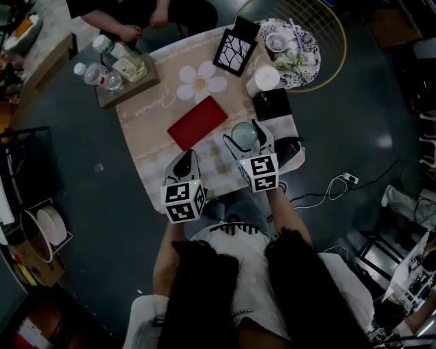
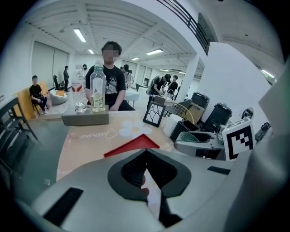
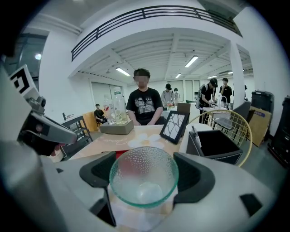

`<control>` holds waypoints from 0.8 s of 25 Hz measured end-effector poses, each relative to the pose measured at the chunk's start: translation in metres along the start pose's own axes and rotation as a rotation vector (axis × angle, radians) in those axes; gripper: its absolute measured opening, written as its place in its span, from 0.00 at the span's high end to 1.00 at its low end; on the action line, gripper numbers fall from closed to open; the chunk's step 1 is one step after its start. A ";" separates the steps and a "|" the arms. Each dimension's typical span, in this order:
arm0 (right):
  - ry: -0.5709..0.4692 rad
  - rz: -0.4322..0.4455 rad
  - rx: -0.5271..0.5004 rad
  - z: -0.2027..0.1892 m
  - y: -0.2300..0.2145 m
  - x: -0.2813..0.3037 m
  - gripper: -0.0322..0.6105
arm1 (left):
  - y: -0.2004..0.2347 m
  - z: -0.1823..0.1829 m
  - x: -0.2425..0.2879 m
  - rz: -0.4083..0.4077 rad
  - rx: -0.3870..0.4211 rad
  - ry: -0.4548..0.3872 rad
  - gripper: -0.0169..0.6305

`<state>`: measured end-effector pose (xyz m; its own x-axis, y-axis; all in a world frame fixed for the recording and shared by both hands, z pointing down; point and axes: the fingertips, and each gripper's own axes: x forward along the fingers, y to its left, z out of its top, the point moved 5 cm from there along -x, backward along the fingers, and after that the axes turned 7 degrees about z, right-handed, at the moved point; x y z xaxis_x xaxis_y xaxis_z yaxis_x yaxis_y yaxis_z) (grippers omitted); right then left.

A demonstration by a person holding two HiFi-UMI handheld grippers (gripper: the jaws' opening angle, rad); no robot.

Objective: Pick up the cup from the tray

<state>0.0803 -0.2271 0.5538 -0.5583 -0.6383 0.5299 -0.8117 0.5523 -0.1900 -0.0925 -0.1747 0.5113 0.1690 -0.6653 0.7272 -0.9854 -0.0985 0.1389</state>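
Note:
A clear, dimpled glass cup point(image 3: 143, 181) sits between the two pads of my right gripper point(image 3: 143, 176), and both pads press on its rim. In the head view the cup point(image 1: 244, 133) and the right gripper point(image 1: 244, 138) are over the tablecloth, just right of the flat red tray point(image 1: 197, 122). My left gripper point(image 1: 184, 162) hovers near the table's front edge, below the tray. Its jaws meet with nothing between them, as the left gripper view point(image 2: 146, 176) shows. The red tray point(image 2: 131, 146) lies ahead of it.
A black box point(image 1: 271, 103), a white roll point(image 1: 263, 79) and a black picture frame point(image 1: 235, 51) stand behind the cup. A grey block with bottles point(image 1: 126, 76) is at the far left. A gold wire stand point(image 1: 332, 48) lies at the far right. A person point(image 1: 136, 17) sits opposite.

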 end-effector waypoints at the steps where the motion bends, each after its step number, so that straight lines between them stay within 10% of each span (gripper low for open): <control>1: 0.003 -0.002 -0.002 -0.002 -0.002 -0.001 0.33 | -0.002 0.000 0.000 -0.003 0.006 -0.001 0.96; 20: 0.024 -0.046 -0.026 -0.041 -0.004 0.000 0.33 | 0.024 -0.004 -0.007 0.100 -0.103 -0.032 0.96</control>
<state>0.0905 -0.2077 0.5885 -0.5160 -0.6501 0.5577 -0.8315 0.5365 -0.1440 -0.1176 -0.1700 0.5122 0.0676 -0.6911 0.7196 -0.9897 0.0448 0.1360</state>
